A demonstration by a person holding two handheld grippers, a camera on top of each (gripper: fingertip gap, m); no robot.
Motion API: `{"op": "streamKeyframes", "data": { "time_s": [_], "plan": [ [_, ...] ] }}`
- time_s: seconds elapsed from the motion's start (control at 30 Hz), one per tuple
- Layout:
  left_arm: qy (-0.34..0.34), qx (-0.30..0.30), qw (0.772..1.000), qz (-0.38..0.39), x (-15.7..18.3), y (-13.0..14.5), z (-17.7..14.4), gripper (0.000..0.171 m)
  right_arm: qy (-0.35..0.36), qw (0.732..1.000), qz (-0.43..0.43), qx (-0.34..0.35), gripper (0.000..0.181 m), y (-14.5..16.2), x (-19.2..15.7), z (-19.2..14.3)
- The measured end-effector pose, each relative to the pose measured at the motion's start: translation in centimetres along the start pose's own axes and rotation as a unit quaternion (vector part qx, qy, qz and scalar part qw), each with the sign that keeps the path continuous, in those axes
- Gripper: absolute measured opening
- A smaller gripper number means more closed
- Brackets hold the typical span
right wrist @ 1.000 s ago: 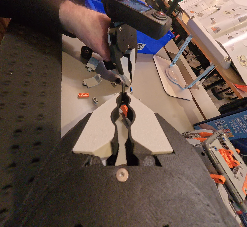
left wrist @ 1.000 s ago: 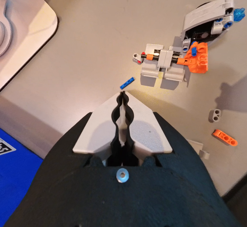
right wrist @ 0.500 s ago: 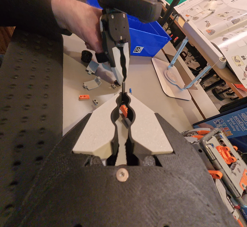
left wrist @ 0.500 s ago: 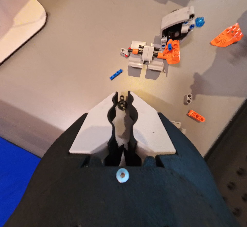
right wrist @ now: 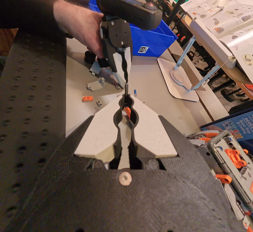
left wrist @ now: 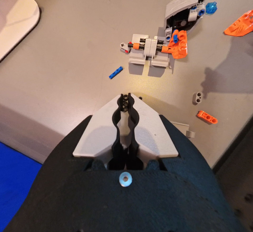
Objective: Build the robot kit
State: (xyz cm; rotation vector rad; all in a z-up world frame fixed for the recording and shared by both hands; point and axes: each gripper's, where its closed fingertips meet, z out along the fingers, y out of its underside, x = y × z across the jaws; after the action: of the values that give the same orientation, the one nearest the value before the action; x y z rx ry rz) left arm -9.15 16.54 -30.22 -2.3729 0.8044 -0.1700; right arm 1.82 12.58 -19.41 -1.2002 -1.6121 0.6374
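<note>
Above the beige tabletop (left wrist: 71, 36), the left gripper (right wrist: 126, 81), nearly closed, points down onto the top end of a thin black plastic axle rod (right wrist: 126, 90) whose lower end is pinched upright between the right gripper's (right wrist: 126, 98) narrowed fingertips.

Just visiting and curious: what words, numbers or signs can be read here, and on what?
I do not repeat writing; these bear it:
White instruction pages, upper right: printed words and step numbers.
Blue box, right edge: coloured lettering.
Blue bin: a black-and-white square code sticker.
Left wrist view: no writing.
</note>
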Motion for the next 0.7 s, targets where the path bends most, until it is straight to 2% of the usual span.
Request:
{"op": "streamKeyframes", "data": {
  "time_s": [0.07, 0.2, 0.27, 0.37, 0.6, 0.7],
  "plan": [
    [-0.008, 0.023, 1.0, 0.005, 0.1, -0.6, -0.8, 0.004, -0.004, 1.0, 0.004, -0.004, 0.001, 0.3, 0.0, 0.2],
    [-0.001, 0.119, 0.991, 0.055, 2.3, -3.7, -3.6, 0.004, -0.026, 0.999, 0.013, -0.023, 0.001, 1.2, -0.6, 0.9],
    [0.008, 0.174, 0.98, 0.1, 4.4, -5.1, -5.1, 0.004, -0.039, 0.999, 0.013, -0.036, 0.001, 1.8, -1.1, 1.3],
    [0.007, 0.225, 0.961, 0.161, 7.1, -6.1, -6.5, 0.004, -0.059, 0.997, 0.015, -0.053, 0.001, 2.5, -1.9, 2.0],
    [0.018, 0.273, 0.931, 0.241, 10.5, -6.3, -7.3, 0.004, -0.083, 0.994, 0.022, -0.068, 0.001, 3.5, -2.8, 3.0],
    [0.016, 0.269, 0.929, 0.254, 10.8, -6.2, -6.8, 0.005, -0.091, 0.994, 0.02, -0.063, 0.0, 3.3, -3.1, 3.1]
  ]
}}
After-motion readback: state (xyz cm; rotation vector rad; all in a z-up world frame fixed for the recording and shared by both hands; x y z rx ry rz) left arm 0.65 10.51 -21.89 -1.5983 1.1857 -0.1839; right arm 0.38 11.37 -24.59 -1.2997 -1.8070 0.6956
